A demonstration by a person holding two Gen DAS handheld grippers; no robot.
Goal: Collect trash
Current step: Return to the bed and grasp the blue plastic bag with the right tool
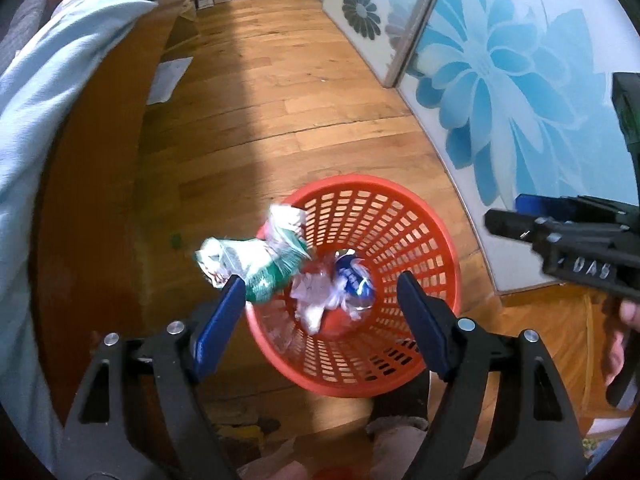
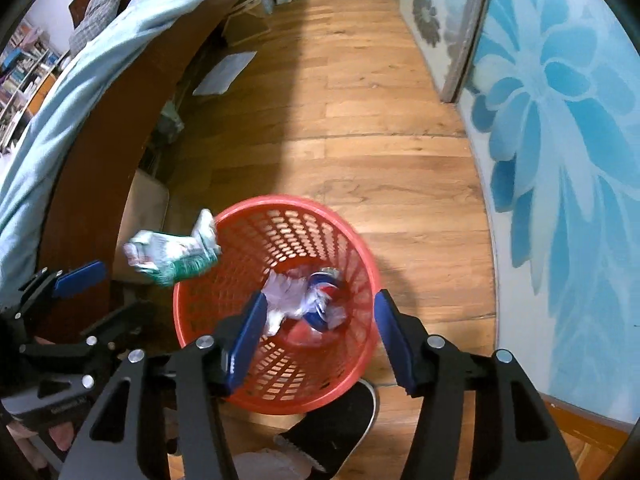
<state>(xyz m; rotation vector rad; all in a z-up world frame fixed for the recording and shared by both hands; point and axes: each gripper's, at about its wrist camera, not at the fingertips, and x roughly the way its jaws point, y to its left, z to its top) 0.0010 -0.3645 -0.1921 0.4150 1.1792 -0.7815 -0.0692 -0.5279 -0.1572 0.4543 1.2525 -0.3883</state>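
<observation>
A red mesh waste basket (image 1: 400,216) stands on the wood floor; it also shows in the right wrist view (image 2: 352,256). Inside lie crumpled white paper (image 1: 316,300) and a crushed blue can (image 1: 356,280). A crumpled green-and-white wrapper (image 1: 256,260) is in the air at the basket's left rim, blurred, touching no finger I can see; the right wrist view (image 2: 172,256) shows it too. My left gripper (image 1: 320,284) is open above the basket. My right gripper (image 2: 320,300) is open and empty over the basket.
A bed with a light blue cover (image 1: 60,80) and wooden frame (image 2: 92,168) runs along the left. Sliding doors with blue flower print (image 1: 520,80) line the right. Papers (image 1: 168,80) lie on the floor by the bed. A dark shoe (image 2: 340,420) sits below the basket.
</observation>
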